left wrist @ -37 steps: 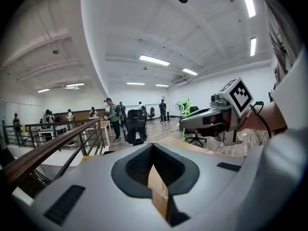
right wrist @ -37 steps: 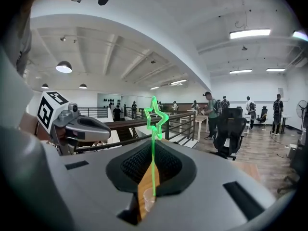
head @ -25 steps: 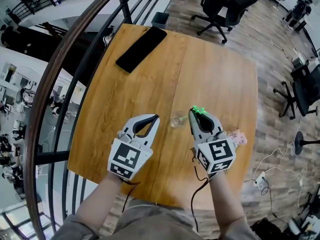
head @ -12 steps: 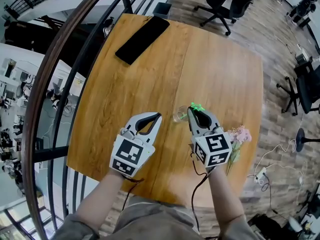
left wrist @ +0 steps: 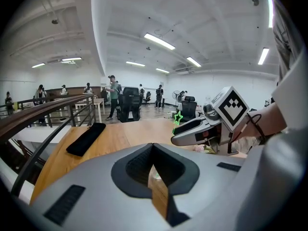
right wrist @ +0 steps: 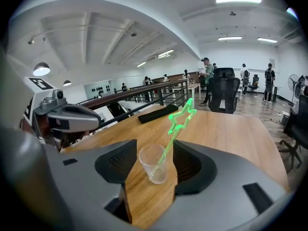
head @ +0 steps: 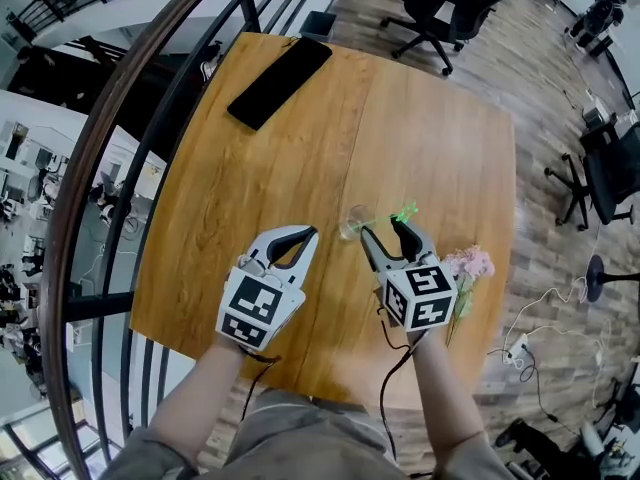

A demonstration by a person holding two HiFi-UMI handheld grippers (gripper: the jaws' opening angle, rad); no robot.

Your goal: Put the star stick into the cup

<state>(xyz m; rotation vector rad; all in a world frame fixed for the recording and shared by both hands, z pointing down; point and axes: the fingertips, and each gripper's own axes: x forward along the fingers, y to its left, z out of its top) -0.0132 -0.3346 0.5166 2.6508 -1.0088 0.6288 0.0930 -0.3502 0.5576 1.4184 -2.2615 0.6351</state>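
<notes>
Now right gripper (head: 384, 230), clamped a second ago, has just opened; star stick (right wrist: 179, 119) leans in the cup (right wrist: 153, 164); left gripper (head: 311, 234) closed.

The cup (right wrist: 154, 163) is a small clear plastic tumbler, standing upright on the wooden table (head: 300, 148), near its front edge and about midway across. Inside it goes the star stick (right wrist: 171, 137), a thin bright-green rod topped with an open star outline. Its lower end sits down in the cup, apparently right at the base, though the clear wall makes that hard to call. The rod leans against the rim, tilted well off vertical, so the star hangs out past the cup's lip. From the head view, the star (head: 404, 211) shows just right of the cup (head: 353, 224).
</notes>
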